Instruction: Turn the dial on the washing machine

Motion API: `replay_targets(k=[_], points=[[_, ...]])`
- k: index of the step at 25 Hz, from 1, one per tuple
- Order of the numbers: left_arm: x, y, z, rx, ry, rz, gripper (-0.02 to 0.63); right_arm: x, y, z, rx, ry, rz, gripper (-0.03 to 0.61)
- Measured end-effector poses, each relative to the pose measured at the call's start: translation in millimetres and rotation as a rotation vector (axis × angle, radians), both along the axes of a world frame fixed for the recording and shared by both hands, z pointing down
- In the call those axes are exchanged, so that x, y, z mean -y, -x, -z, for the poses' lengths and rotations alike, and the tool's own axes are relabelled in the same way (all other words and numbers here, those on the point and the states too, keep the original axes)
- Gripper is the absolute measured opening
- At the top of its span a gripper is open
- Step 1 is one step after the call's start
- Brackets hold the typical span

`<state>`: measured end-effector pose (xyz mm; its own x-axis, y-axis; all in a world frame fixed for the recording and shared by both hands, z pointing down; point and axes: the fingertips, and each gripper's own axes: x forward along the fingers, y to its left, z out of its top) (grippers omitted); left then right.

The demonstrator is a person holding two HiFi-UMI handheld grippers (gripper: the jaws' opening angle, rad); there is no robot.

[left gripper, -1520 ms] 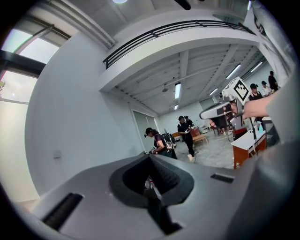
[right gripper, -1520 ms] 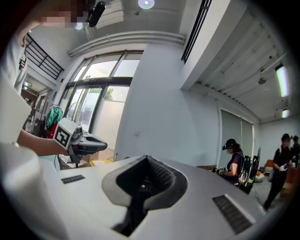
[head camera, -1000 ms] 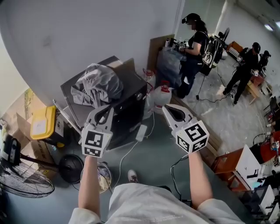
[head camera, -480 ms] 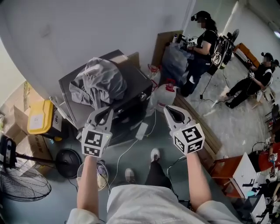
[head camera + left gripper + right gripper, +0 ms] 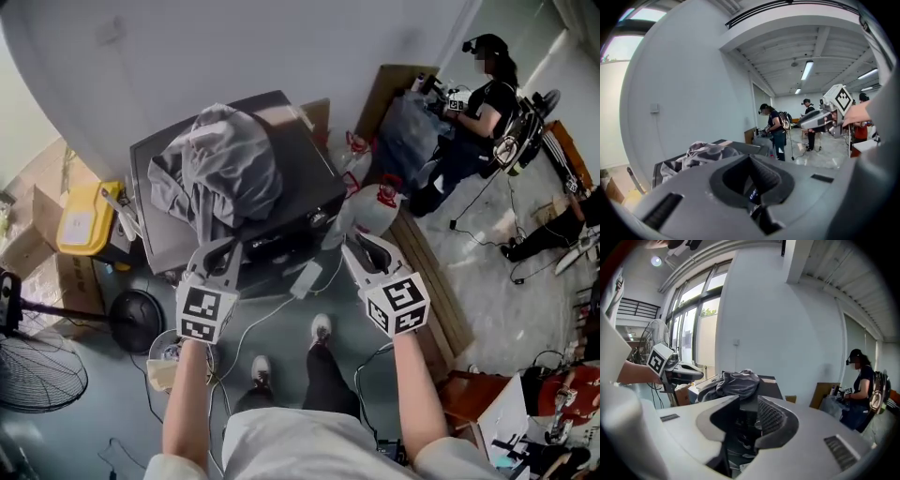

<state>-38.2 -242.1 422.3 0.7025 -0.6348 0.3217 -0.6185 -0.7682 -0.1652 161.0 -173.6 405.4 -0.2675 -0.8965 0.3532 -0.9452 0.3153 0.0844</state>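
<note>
The closed, empty left grey gripper (image 5: 218,249) and the opening, empty right grey gripper (image 5: 360,246) hover mid-frame before the black box-shaped washing machine (image 5: 305,183) at upper centre, its small dial (image 5: 321,217) on the near front edge

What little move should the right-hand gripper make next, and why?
Probably ease the right gripper forward toward the front panel of the washing machine: its jaws are opening with nothing between them, and it hangs short of the machine.
</note>
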Motion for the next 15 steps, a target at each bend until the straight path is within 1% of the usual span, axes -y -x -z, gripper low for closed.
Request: replay_targets(k=[3,7,12,15], points=[[15,-3,-17,0.028,0.014,0.035,0.008,27,-6,-27,0.011,0.027,0.038,0.143],[20,-9,-43,0.046,0.057,0.092,0.008,54,-16,-69,0.018,0.078,0.069,0.184],[21,-26,-75,0.084,0.099,0.105,0.008,79,-27,-113,0.029,0.142,0.080,0.209],[24,-31,-89,0.091,0.127,0.128,0.008,91,-26,-139,0.047,0.187,0.088,0.227]])
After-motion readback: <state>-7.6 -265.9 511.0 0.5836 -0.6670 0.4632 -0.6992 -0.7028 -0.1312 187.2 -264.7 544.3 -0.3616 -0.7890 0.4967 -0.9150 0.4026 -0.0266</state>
